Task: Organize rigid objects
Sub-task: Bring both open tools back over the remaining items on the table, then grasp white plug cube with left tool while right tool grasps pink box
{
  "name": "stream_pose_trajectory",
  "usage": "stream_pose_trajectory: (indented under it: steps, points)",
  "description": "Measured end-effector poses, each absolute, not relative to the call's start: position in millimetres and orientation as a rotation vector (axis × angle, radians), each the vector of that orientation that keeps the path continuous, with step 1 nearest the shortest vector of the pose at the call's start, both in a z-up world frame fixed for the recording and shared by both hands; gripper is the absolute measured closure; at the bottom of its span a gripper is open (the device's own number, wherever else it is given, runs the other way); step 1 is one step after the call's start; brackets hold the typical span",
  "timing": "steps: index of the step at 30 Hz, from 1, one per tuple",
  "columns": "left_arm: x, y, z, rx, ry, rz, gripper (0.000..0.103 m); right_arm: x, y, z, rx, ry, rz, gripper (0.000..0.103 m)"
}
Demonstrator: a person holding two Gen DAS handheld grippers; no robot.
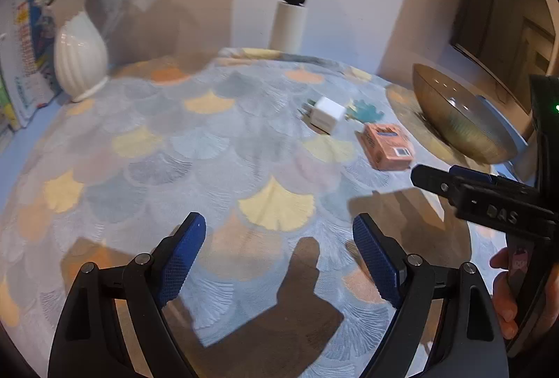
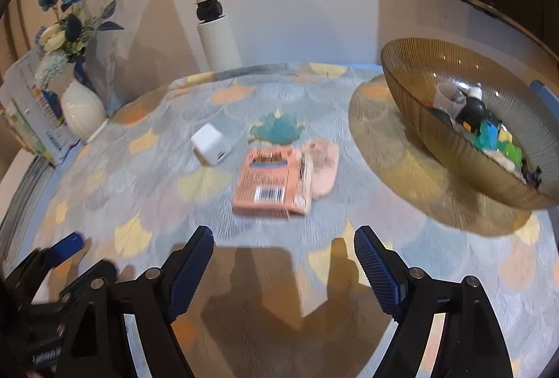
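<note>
A white charger cube, a teal flat piece, an orange box with a barcode and a pale pink object lie on the patterned tablecloth. An amber glass bowl at the right holds several small items. My left gripper is open and empty above the cloth, short and left of the objects. My right gripper is open and empty, just short of the orange box. The right gripper also shows in the left wrist view.
A white vase with flowers stands at the back left next to a calendar. A white pole rises behind the table. A dark screen hangs on the right wall.
</note>
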State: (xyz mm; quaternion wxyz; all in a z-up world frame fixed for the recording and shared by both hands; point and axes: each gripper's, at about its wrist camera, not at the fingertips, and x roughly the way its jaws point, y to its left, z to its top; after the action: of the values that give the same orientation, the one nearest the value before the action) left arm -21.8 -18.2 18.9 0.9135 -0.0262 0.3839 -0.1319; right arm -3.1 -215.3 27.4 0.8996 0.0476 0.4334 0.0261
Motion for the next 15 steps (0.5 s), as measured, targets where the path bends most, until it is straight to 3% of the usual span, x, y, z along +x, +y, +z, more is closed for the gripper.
stream_pose_trajectory:
  steps: [3, 5, 8, 15]
  points:
    - [-25, -6, 24, -0.105, 0.753, -0.224, 0.018, 7, -207, 22, 0.087, 0.883, 0.022, 0.024]
    - [-23, 3, 26, -0.152, 0.765, -0.216, 0.018, 16, -203, 17, 0.092, 0.915, 0.028, 0.035]
    - [-9, 15, 29, -0.262, 0.831, -0.270, 0.018, 27, -200, 14, 0.098, 0.927, 0.039, 0.035]
    - [46, -20, 53, -0.065, 0.829, -0.354, 0.018, 42, -187, 9, 0.095, 0.950, 0.079, 0.041]
